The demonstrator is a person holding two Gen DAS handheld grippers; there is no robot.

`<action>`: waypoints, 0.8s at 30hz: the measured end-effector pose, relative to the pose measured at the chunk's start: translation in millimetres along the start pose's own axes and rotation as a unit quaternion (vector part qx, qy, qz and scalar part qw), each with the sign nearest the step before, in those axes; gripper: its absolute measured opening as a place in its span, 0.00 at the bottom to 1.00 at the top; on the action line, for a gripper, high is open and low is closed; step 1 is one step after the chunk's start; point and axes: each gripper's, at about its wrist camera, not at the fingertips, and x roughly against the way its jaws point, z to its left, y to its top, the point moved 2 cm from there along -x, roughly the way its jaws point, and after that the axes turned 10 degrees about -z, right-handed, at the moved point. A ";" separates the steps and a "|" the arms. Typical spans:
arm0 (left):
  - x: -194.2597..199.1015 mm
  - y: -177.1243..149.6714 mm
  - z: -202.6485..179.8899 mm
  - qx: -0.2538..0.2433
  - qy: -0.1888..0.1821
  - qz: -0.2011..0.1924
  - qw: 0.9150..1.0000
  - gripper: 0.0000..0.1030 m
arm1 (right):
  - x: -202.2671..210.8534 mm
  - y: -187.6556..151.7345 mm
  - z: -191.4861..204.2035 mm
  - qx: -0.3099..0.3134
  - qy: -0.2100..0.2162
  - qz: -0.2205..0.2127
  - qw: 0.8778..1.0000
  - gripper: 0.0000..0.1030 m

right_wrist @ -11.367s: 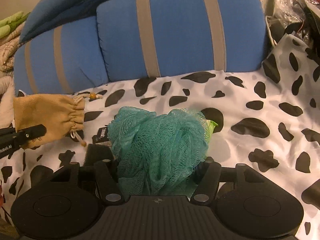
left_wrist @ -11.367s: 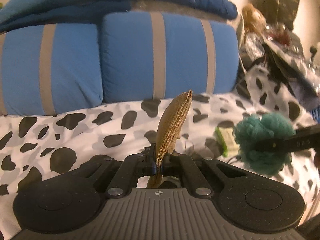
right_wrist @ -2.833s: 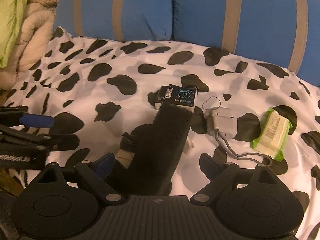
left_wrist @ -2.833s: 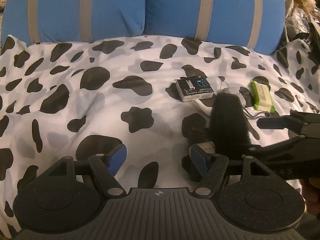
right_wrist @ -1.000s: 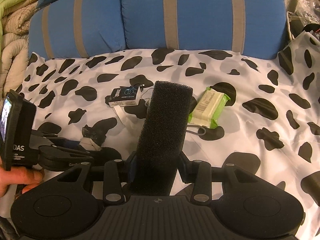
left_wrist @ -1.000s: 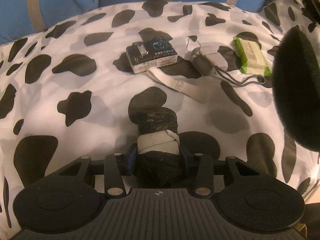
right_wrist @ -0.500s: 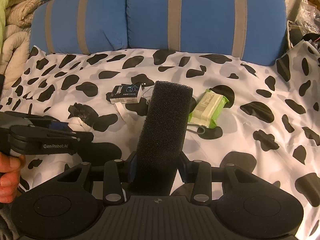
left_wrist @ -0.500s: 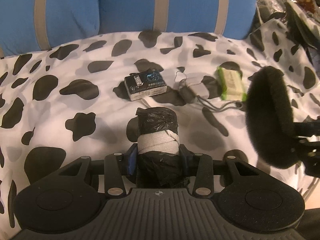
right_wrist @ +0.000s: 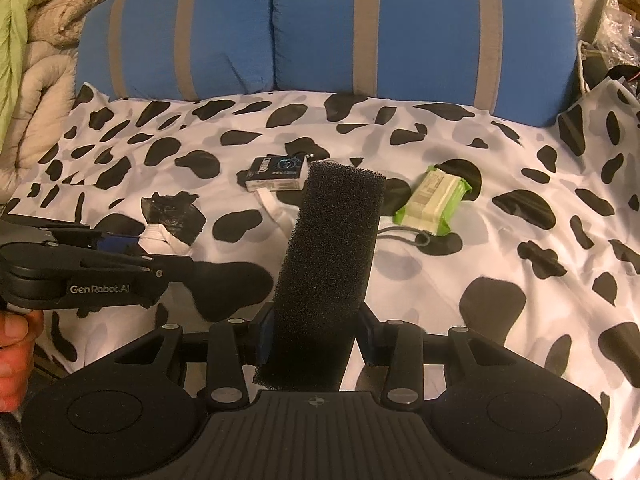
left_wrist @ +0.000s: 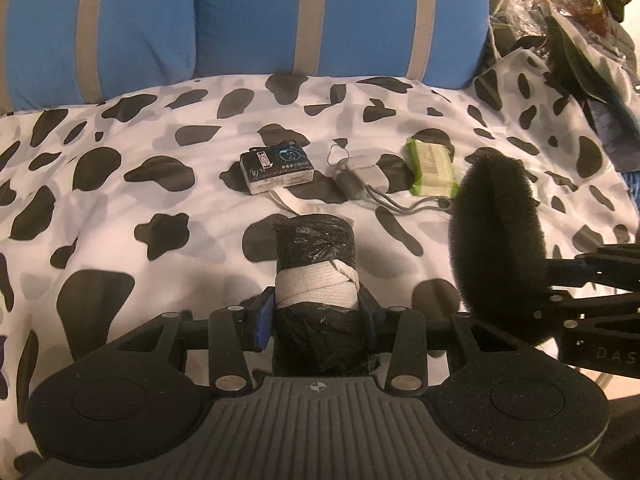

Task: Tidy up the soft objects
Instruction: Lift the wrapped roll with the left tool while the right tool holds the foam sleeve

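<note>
I have the left gripper (left_wrist: 316, 314) clamped mid-roll on the soft bag bundle (left_wrist: 316, 280); the right gripper (right_wrist: 314, 334) pinches the squashy foam sponge (right_wrist: 332, 256) low (both light).

A bedroom in a home, lived-in. The work surface was a bed under a white sheet (right_wrist: 500, 264) with black cow spots. Two blue pillows (right_wrist: 420, 36) with grey stripes stood along its head. A cream quilted blanket (right_wrist: 36, 80) and a green cloth (right_wrist: 16, 20) were heaped at one side; at the other, a pile of crinkled bags and clutter (left_wrist: 568, 12). Small personal things lay on the sheet: a green packet (right_wrist: 434, 200), a small printed box (right_wrist: 278, 172).
</note>
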 end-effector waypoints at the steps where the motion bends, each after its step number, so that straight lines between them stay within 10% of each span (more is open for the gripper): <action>1: 3.3 -1.6 0.0 0.002 -0.001 -0.001 1.000 0.40 | 2.2 -1.9 1.4 0.000 0.000 0.000 1.000 0.43; 24: 72.2 -54.6 -14.8 0.019 -0.026 -0.001 0.999 0.40 | 59.5 -46.2 21.2 -0.028 0.011 -0.003 1.000 0.43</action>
